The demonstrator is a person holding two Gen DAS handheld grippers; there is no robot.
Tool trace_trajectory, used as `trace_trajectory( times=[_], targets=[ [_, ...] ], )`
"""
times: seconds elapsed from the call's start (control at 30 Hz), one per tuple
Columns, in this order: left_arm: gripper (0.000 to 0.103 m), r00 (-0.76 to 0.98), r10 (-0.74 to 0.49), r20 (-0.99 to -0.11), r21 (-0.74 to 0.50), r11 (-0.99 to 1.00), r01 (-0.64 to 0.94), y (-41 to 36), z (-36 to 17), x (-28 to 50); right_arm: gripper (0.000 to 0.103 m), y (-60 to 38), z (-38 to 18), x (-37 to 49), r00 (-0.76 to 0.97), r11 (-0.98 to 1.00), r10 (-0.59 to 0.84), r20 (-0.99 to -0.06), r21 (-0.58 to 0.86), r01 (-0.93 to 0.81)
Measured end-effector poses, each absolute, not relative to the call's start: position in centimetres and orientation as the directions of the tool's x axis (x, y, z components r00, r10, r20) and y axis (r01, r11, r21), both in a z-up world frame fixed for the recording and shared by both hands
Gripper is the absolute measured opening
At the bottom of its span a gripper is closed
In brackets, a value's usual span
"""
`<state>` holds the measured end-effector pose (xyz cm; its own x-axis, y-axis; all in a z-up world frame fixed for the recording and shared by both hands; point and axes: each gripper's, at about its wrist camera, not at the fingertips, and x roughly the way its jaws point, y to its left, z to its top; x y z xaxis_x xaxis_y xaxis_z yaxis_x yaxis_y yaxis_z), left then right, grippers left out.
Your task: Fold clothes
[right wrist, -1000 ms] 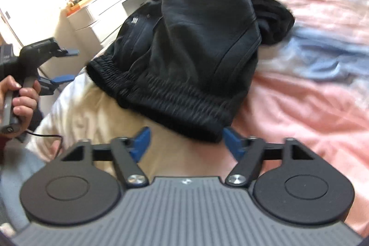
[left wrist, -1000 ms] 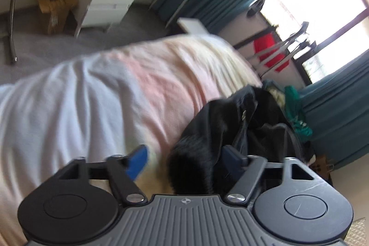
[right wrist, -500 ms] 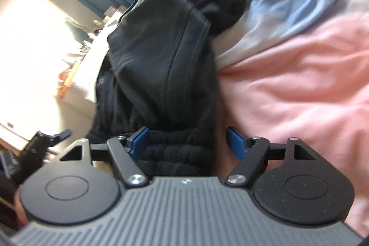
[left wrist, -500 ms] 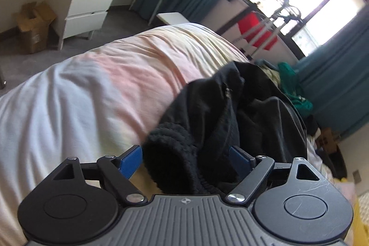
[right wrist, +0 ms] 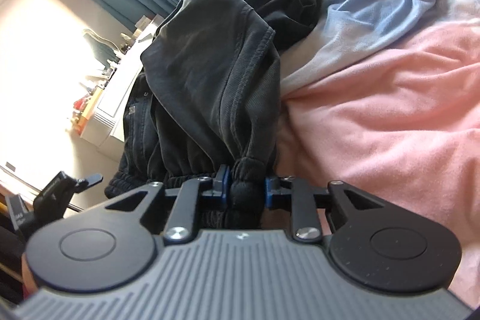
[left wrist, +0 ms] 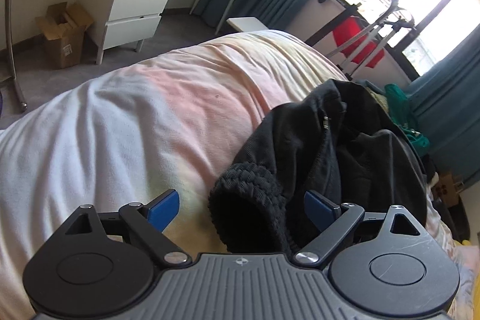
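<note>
Black crumpled trousers with a ribbed elastic waistband (right wrist: 210, 98) lie heaped on the pink and blue quilted bedspread (right wrist: 390, 116), folding barely begun.
Low centre of the right view, the right gripper (right wrist: 244, 185) is closing, blue pads pinching the waistband; the left gripper (left wrist: 240, 206), low in its view, is opening wide around the waistband's other end without touching. Spreading flat and every fold remain.

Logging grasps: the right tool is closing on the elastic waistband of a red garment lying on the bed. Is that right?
Not quite: the garment is black, not red. The right wrist view shows the right tool closing with the gathered elastic waistband between its pads, on the bed.
</note>
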<state>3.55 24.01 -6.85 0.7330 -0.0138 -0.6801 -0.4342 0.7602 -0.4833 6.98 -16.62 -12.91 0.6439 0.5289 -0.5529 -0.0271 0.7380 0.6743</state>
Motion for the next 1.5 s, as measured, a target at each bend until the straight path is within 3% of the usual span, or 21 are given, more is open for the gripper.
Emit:
trace_trajectory(
  times=[0.13, 0.27, 0.47, 0.57, 0.67, 0.8, 0.87, 0.93, 0.97, 1.0, 1.03, 1.23, 1.5],
  targets=[
    [0.092, 0.74, 0.016, -0.672, -0.382, 0.849, -0.365, 23.9, -6.7, 6.5, 0.025, -16.7, -13.1, 6.9, 0.64, 0.735, 0.531, -0.555, 0.678, -0.023],
    [0.092, 0.707, -0.025, -0.706, -0.222, 0.957, -0.188, 23.1, -8.3, 8.6, 0.025, -17.1, -13.5, 6.8, 0.632, 0.722, 0.544, -0.552, 0.691, -0.018],
    [0.09, 0.687, -0.24, -0.686, -0.416, 0.904, -0.1, 25.1, -10.1, 7.5, 0.026, -17.1, -13.9, 7.2, 0.628, 0.717, 0.544, -0.556, 0.697, -0.004],
    [0.088, 0.631, -0.427, -0.647, -0.58, 0.813, -0.045, 25.4, -11.0, 7.5, 0.026, -17.1, -14.1, 7.4, 0.628, 0.709, 0.548, -0.553, 0.706, 0.003],
    [0.088, 0.597, -0.498, -0.629, -0.636, 0.771, -0.028, 25.3, -11.6, 7.5, 0.026, -17.1, -14.1, 7.4, 0.63, 0.704, 0.549, -0.549, 0.71, 0.006],
    [0.084, 0.61, -0.493, -0.621, -0.663, 0.745, -0.072, 25.5, -12.2, 7.4, 0.027, -17.1, -14.1, 7.4, 0.632, 0.701, 0.553, -0.543, 0.713, -0.001],
    [0.077, 0.617, -0.477, -0.626, -0.661, 0.744, -0.095, 25.3, -12.5, 7.6, 0.028, -17.1, -14.2, 7.5, 0.632, 0.696, 0.558, -0.538, 0.718, -0.004],
    [0.044, 0.623, -0.423, -0.658, -0.621, 0.773, -0.131, 25.0, -12.4, 8.0, 0.027, -17.1, -14.5, 7.6, 0.629, 0.697, 0.561, -0.537, 0.717, -0.008],
    [0.037, 0.627, -0.401, -0.668, -0.606, 0.782, -0.145, 24.9, -12.3, 8.2, 0.027, -17.0, -14.5, 7.6, 0.628, 0.703, 0.56, -0.541, 0.711, -0.015],
    [0.024, 0.64, -0.397, -0.657, -0.615, 0.774, -0.151, 25.0, -12.0, 8.2, 0.026, -16.8, -14.4, 7.5, 0.626, 0.713, 0.556, -0.546, 0.701, -0.022],
    [0.021, 0.655, -0.395, -0.644, -0.626, 0.764, -0.155, 25.1, -11.7, 8.3, 0.026, -16.7, -14.4, 7.4, 0.628, 0.715, 0.552, -0.549, 0.699, -0.018],
    [0.016, 0.771, -0.328, -0.546, -0.64, 0.757, -0.132, 25.8, -6.6, 8.0, 0.023, -14.8, -12.9, 5.7, 0.637, 0.667, 0.576, -0.513, 0.745, -0.004],
    [0.015, 0.849, -0.034, -0.527, -0.431, 0.872, -0.233, 31.3, 3.5, 11.6, 0.023, -3.6, -11.2, 5.6, 0.56, 0.495, 0.75, -0.353, 0.861, -0.12]
  ],
)
